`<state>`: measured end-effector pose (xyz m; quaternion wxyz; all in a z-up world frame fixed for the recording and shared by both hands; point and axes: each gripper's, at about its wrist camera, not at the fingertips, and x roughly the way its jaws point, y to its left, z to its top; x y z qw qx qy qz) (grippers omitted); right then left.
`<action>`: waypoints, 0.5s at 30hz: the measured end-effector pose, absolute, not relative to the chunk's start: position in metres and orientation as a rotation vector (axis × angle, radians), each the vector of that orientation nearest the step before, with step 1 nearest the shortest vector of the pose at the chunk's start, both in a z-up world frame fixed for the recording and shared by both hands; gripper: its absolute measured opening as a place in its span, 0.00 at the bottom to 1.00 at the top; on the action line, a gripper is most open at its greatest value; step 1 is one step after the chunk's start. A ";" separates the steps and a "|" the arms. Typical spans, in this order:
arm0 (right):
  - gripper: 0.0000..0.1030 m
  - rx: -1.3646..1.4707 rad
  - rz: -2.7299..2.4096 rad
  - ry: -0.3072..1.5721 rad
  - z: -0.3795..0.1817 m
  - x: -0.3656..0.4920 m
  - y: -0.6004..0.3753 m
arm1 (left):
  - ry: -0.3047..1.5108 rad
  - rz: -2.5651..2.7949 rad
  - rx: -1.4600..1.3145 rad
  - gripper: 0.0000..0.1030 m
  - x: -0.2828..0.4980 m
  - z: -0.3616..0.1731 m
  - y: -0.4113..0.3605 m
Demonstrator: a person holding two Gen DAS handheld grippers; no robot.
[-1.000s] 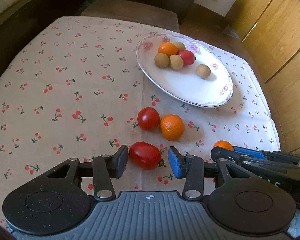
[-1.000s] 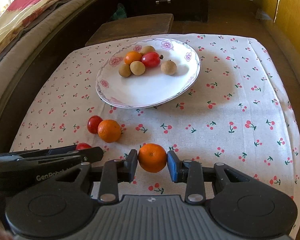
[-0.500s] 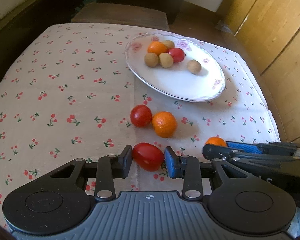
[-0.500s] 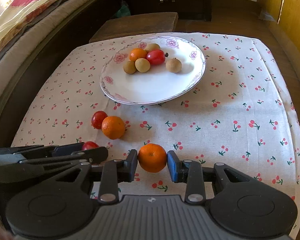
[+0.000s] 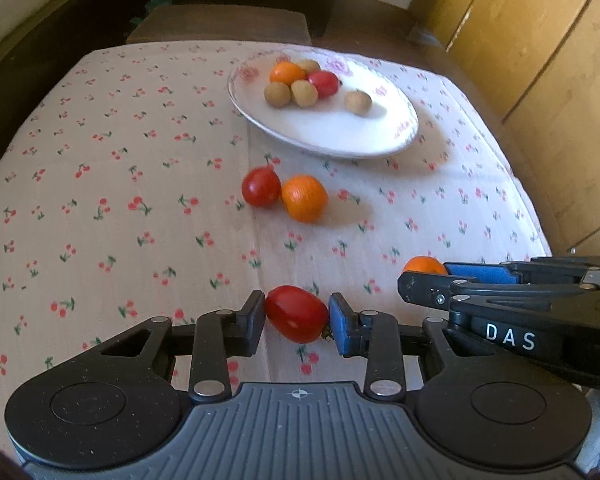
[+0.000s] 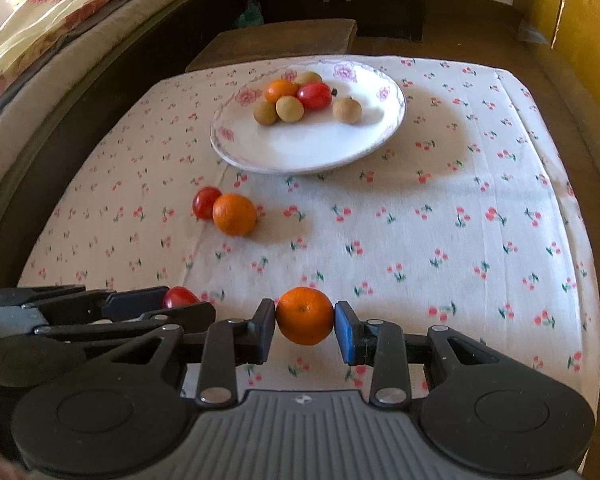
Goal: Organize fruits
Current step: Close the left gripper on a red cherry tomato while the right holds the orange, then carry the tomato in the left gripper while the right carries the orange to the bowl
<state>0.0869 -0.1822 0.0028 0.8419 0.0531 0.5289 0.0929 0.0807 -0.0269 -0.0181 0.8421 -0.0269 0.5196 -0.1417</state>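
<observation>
My left gripper (image 5: 297, 316) is shut on a red tomato (image 5: 296, 313) and holds it above the cherry-print cloth. My right gripper (image 6: 305, 316) is shut on a small orange (image 6: 305, 315), also lifted; it shows in the left wrist view (image 5: 423, 265). The held tomato shows in the right wrist view (image 6: 179, 297). A white flowered plate (image 5: 340, 136) at the back holds an orange, a tomato and several brown longans. A loose tomato (image 5: 261, 186) and a loose orange (image 5: 304, 198) lie together on the cloth in front of the plate.
The table's cloth (image 6: 460, 216) ends at a right edge beside wooden cabinets (image 5: 540, 80). A dark wooden stool (image 6: 276, 42) stands behind the table. A sofa with bedding (image 6: 60, 40) runs along the left.
Both grippers have risen with their fruit and pulled back from the plate. The left gripper closed on the tomato over the last second. The right stayed shut on the orange.
</observation>
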 end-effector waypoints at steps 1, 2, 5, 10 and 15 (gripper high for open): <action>0.33 0.108 0.197 1.122 0.001 0.084 -0.182 | 1.098 -0.299 -0.050 0.42 0.079 -0.020 -0.028; 0.33 0.104 0.196 1.128 -0.001 0.083 -0.183 | 1.096 -0.298 -0.045 0.42 0.077 -0.020 -0.028; 0.33 0.100 0.196 1.141 -0.005 0.082 -0.184 | 1.099 -0.301 -0.043 0.39 0.076 -0.022 -0.030; 0.33 0.103 0.193 1.139 -0.006 0.085 -0.184 | 1.094 -0.292 -0.057 0.41 0.076 -0.023 -0.029; 0.33 0.120 0.195 1.143 -0.008 0.086 -0.186 | 1.096 -0.266 -0.090 0.47 0.079 -0.023 -0.025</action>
